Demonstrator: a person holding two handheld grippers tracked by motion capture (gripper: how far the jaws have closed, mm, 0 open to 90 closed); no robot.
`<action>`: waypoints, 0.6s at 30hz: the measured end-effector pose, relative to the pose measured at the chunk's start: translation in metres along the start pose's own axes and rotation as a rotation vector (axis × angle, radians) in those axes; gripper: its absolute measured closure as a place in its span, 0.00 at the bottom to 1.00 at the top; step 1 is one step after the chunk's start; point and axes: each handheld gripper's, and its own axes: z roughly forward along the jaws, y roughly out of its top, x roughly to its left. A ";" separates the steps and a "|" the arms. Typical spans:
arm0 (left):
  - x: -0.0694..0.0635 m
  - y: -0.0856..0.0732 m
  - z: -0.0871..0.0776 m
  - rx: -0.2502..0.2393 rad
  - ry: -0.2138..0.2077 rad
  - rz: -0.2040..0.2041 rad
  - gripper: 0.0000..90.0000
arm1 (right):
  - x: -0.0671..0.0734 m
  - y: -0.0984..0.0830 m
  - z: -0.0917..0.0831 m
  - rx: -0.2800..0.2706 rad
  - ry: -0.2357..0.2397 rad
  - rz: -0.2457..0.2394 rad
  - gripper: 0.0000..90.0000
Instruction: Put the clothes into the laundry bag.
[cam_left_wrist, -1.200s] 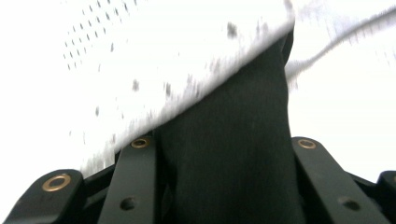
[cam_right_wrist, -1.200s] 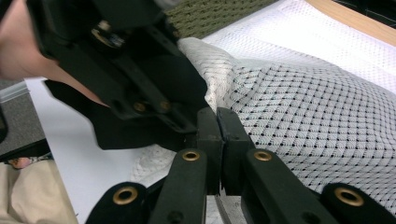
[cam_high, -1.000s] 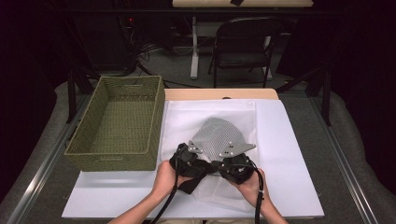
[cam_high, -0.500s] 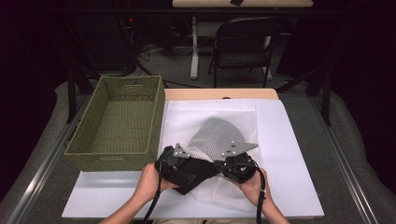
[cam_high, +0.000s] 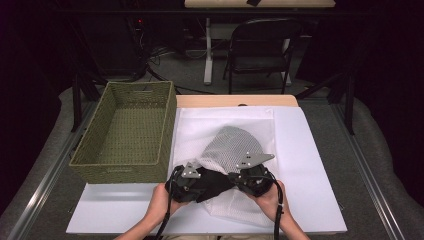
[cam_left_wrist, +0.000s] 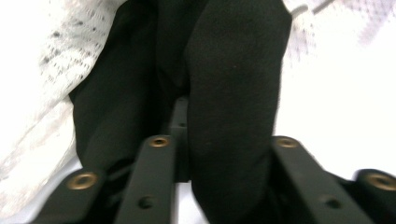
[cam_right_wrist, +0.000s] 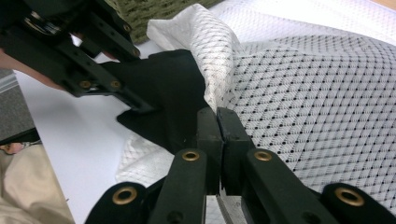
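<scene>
Left hand-held gripper (cam_high: 200, 182) and right hand-held gripper (cam_high: 240, 181) both grip at the mouth of a white mesh bag (cam_high: 232, 150).

My left jaws have just been closing, and black cloth (cam_left_wrist: 233, 93) lies between them, gripped. My right jaws are pressed tight together, pinching the mesh bag's edge beside the black cloth. I see the bag lying on the white sheet (cam_high: 305, 165) covering the worktop, near its front edge, with the black cloth at its opening. A green woven basket (cam_high: 127, 132) stands just beside it to the left.
</scene>
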 end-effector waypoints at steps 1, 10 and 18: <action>-0.001 0.002 0.000 -0.003 0.002 0.003 0.84 | 0.000 0.001 0.000 -0.001 0.004 -0.003 0.99; -0.005 0.029 0.007 -0.085 0.026 -0.014 0.84 | 0.003 0.004 -0.005 -0.026 0.012 0.004 0.99; 0.001 0.038 0.020 -0.124 0.058 -0.041 0.84 | -0.001 0.003 -0.005 -0.030 0.022 0.019 0.99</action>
